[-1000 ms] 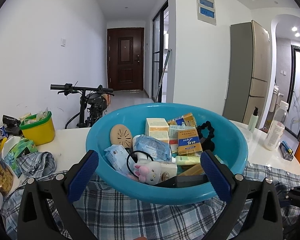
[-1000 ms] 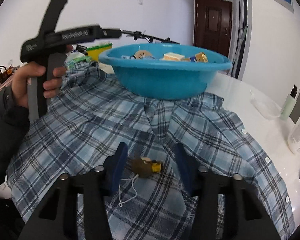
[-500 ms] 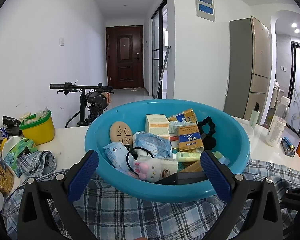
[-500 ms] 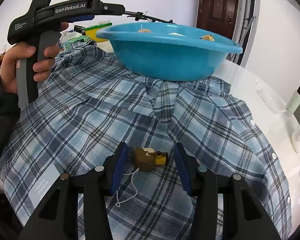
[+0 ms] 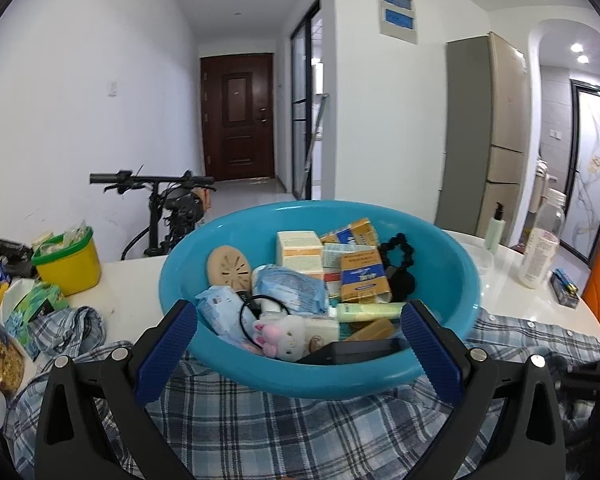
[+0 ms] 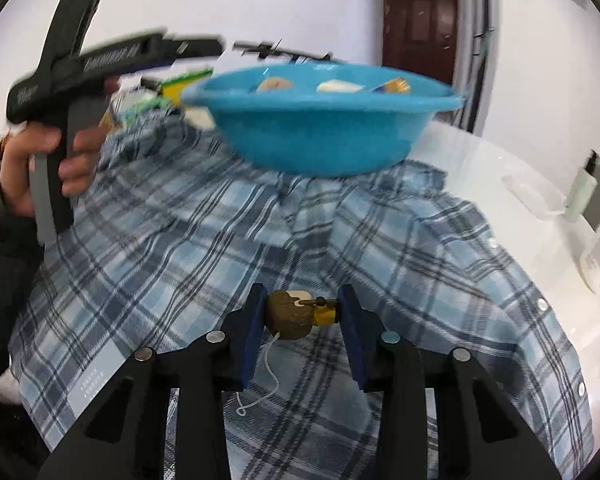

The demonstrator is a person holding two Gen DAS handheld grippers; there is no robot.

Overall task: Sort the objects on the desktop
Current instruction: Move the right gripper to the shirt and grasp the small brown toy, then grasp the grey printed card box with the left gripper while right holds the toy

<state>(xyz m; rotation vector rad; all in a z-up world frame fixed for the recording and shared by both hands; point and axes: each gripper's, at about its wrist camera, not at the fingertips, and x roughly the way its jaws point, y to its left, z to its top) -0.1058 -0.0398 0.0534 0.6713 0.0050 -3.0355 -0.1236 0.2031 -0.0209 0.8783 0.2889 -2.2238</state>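
Right tool (image 6: 302, 314): low over the plaid shirt, its blue pads closed in on a small brown-and-yellow toy; the left pad touches the brown body, while contact at the yellow end is too blurred to confirm.
Small toy (image 6: 290, 314): between the right tool's pads, on or just above the shirt (cannot tell which), with a white string (image 6: 260, 392) trailing toward 6 o'clock.
Plaid shirt (image 6: 172, 248): blue-grey checks, spread flat across the bench, buttons showing along its edge at 4 o'clock.
Left tool (image 5: 300, 344): pads spread wide apart, holding nothing, framing the near side of the basin; in the right wrist view it sits at 10 o'clock, gripped by the left hand (image 6: 44, 172).
Blue basin (image 5: 452, 264): resting on the far part of the shirt, at 12 o'clock from the toy and well apart from it.
Basin contents: white plush bunny (image 5: 282, 334) nearest the rim, black cable loop (image 5: 246, 316) beside it, tissue packs (image 5: 292, 288), orange-and-blue box (image 5: 364, 282), round beige disc (image 5: 229, 266), black bead ring (image 5: 398, 242) at the far side.
Bench (image 5: 512, 300): white, glossy.
Yellow tub (image 5: 70, 266): green rim, at 9 o'clock from the basin in the left view.
Bottles (image 5: 540, 252): at 3 o'clock, past the basin.
Bicycle (image 5: 168, 200): behind the bench, against the wall.
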